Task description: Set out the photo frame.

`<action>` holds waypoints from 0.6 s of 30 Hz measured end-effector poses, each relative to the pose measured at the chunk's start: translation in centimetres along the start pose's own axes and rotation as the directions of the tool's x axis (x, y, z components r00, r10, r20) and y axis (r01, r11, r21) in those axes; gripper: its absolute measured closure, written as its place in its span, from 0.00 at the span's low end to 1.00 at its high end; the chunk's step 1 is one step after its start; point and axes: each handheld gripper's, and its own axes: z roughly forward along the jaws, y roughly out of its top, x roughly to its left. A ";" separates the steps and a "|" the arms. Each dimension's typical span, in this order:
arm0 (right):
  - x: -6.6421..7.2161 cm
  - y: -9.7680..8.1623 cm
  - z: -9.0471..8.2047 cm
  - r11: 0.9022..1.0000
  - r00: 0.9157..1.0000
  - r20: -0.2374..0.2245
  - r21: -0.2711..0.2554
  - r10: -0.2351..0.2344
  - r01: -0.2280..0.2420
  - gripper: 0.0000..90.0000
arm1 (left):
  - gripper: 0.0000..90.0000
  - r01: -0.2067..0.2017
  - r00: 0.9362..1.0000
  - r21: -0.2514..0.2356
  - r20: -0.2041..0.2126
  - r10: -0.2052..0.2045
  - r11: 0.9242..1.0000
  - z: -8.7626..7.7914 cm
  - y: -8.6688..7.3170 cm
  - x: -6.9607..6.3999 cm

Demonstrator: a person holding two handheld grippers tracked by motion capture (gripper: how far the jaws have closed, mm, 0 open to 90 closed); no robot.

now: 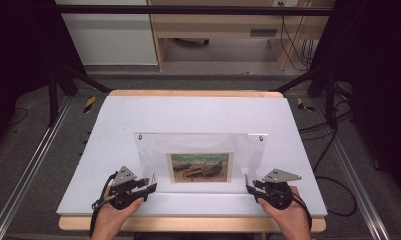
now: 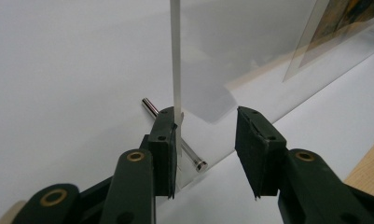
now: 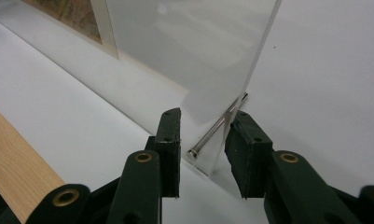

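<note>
While both hands rest low at the near edge of the white table, the job looks like steadying the clear picture frame by its bottom corners, so I'd close evenly and keep it upright. Left gripper has its jaws apart, one pad touching the frame's edge by the metal pin; right gripper straddles the opposite corner, jaws apart too. Beyond them the frame stands mid-table, boat picture facing the person.
</note>
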 end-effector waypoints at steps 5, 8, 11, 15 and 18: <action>0.0 0.0 0.1 1.000 1.000 -0.003 -0.005 -0.001 0.001 0.72 | 0.65 -0.001 1.000 -0.002 -0.004 0.001 1.000 0.0 0.0 -0.1; 0.0 0.0 0.1 1.000 1.000 -0.005 -0.008 -0.001 0.001 0.72 | 0.65 -0.002 1.000 -0.002 -0.004 0.002 1.000 0.0 0.0 -0.1; 0.0 0.0 0.1 1.000 1.000 -0.007 -0.009 0.001 -0.001 0.71 | 0.65 -0.005 1.000 -0.002 -0.005 0.005 1.000 0.0 0.0 -0.1; 0.0 0.0 0.2 1.000 1.000 -0.005 -0.017 -0.003 0.003 0.66 | 0.63 -0.018 1.000 -0.003 -0.011 0.018 1.000 0.1 0.0 -0.2; 0.1 0.0 0.3 1.000 1.000 0.005 -0.026 -0.004 0.004 0.54 | 0.57 -0.019 1.000 -0.021 -0.014 0.019 1.000 0.2 0.0 -0.4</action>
